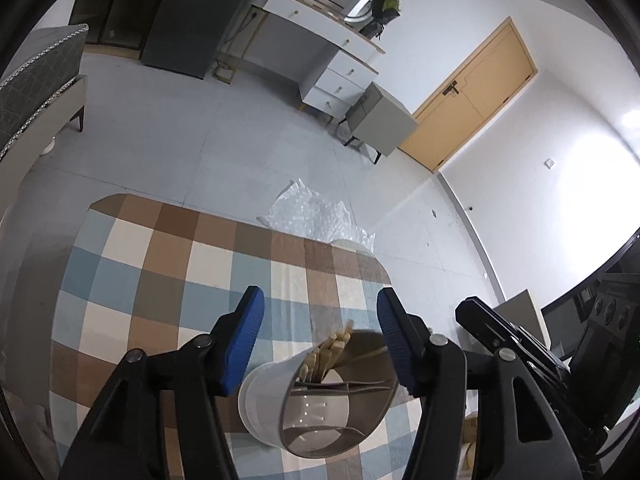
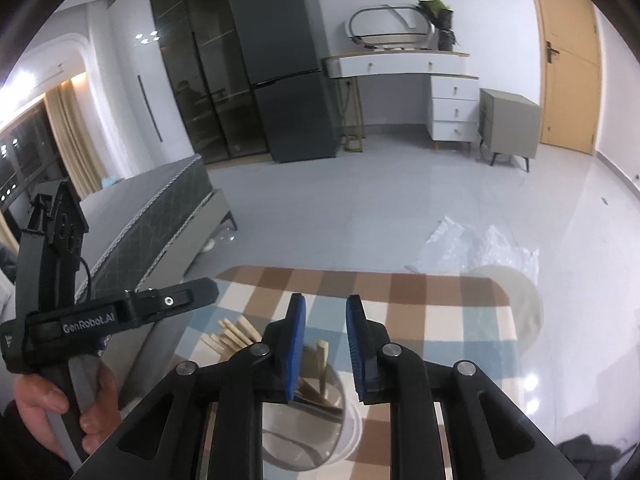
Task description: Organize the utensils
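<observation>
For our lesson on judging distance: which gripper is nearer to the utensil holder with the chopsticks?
Hard to separate; probably left. The left gripper stands open around the utensil holder, pads beside its rim. The right gripper hangs just above it, holding nothing.

Glossy plastic holder [image 1: 304, 404] — pale wooden chopsticks [image 1: 330, 350], woven checked cloth [image 1: 168, 276]

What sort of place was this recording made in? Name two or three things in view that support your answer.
Probably a lived-in flat or studio: a tall dark fridge stands against the wall, beside a white dressing table, and a bed stands near the checked tablecloth.
</observation>
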The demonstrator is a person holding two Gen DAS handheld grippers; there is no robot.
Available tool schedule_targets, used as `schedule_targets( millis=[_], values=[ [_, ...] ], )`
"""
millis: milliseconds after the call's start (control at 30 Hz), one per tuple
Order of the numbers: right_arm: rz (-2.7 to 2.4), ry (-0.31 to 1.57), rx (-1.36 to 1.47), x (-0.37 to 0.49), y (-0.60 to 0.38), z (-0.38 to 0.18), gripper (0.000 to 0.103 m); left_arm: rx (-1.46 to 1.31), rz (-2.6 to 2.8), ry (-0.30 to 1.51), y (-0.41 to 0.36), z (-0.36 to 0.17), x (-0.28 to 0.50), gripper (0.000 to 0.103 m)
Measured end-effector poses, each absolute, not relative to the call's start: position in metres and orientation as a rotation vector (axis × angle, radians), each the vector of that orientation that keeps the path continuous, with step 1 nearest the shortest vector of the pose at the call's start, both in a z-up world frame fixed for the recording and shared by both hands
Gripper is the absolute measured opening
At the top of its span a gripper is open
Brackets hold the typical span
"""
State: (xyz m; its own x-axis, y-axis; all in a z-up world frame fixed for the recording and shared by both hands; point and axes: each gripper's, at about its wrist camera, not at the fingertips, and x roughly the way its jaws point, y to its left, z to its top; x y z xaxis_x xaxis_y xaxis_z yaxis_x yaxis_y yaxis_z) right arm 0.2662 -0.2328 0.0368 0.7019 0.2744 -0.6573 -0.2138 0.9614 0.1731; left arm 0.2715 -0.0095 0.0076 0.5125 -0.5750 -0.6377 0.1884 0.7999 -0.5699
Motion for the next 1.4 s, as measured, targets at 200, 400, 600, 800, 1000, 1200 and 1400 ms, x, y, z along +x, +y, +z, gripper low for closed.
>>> schedule_targets(
  millis=[200, 400, 600, 800, 1000, 1200, 1400],
  values=[
    [0.234, 0.747, 0.121, 0.253, -0.246, 0.035, 0.032, -0.466, -0.473, 0.920, -0.008, 0.014, 0.269, 0.064],
    [0.215, 0.742, 0.149, 0.239, -0.253, 0.038, 0.039, -0.445, -0.468, 0.909, -0.006, 0.018, 0.266, 0.064],
    [0.219, 0.725, 0.165, 0.221, -0.255, 0.044, 0.050, -0.423, -0.445, 0.892, -0.001, 0.026, 0.254, 0.072],
    [0.224, 0.700, 0.194, 0.199, -0.256, 0.050, 0.059, -0.387, -0.426, 0.879, -0.003, 0.037, 0.239, 0.073],
    [0.223, 0.640, 0.185, 0.169, -0.253, 0.061, 0.067, -0.286, -0.341, 0.794, 0.001, 0.056, 0.208, 0.083],
    [0.238, 0.532, 0.123, 0.132, -0.241, 0.071, 0.070, -0.152, -0.276, 0.685, 0.007, 0.060, 0.169, 0.084],
    [0.267, 0.463, 0.121, 0.102, -0.235, 0.066, 0.075, -0.084, -0.210, 0.601, 0.016, 0.053, 0.135, 0.088]
  ],
)
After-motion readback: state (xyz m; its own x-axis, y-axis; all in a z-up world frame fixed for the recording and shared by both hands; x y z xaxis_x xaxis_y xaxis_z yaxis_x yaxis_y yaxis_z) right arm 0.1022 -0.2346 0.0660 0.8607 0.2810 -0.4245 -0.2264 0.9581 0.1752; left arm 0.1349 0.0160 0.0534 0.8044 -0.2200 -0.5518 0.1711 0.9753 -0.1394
